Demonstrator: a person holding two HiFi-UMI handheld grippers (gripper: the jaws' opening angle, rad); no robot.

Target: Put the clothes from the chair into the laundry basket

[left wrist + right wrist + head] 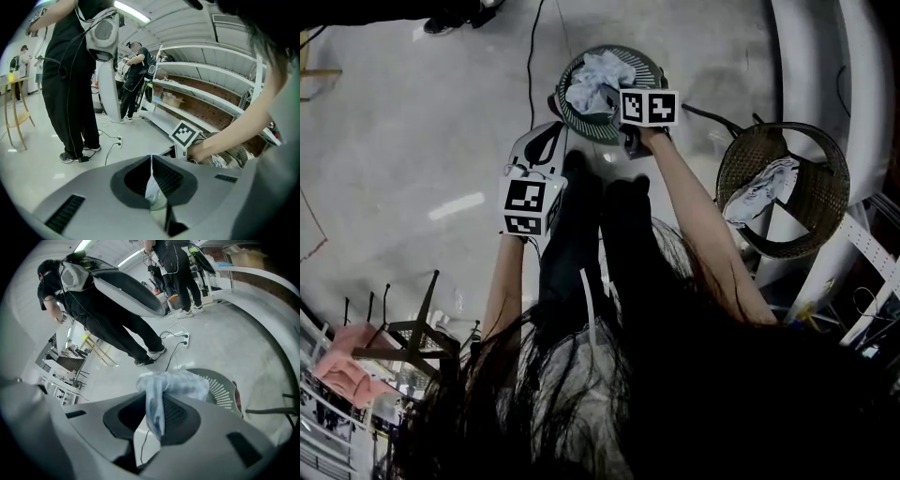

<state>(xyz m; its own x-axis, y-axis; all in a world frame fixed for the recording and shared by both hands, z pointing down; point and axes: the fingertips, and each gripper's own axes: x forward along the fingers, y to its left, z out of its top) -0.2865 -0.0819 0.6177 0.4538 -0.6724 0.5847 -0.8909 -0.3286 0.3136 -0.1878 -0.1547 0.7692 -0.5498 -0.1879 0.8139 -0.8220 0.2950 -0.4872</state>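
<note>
The round green laundry basket (572, 111) stands on the floor ahead of me with light blue clothes (598, 80) piled in it. My right gripper (636, 141) hangs over its near rim. In the right gripper view the right gripper (153, 401) is shut on a light blue garment (176, 383) that trails over into the basket (220, 390). At my right, the wicker chair (825, 192) holds a pale garment (759, 192). My left gripper (536, 150) is lower and left of the basket; in its own view the left gripper (151, 161) is shut with nothing held.
A black cable (531, 56) runs across the pale floor left of the basket. White curved shelving (839, 84) rises behind the chair. People in black (117, 319) stand farther off, by a power strip (180, 339). Black stands (412, 333) sit at lower left.
</note>
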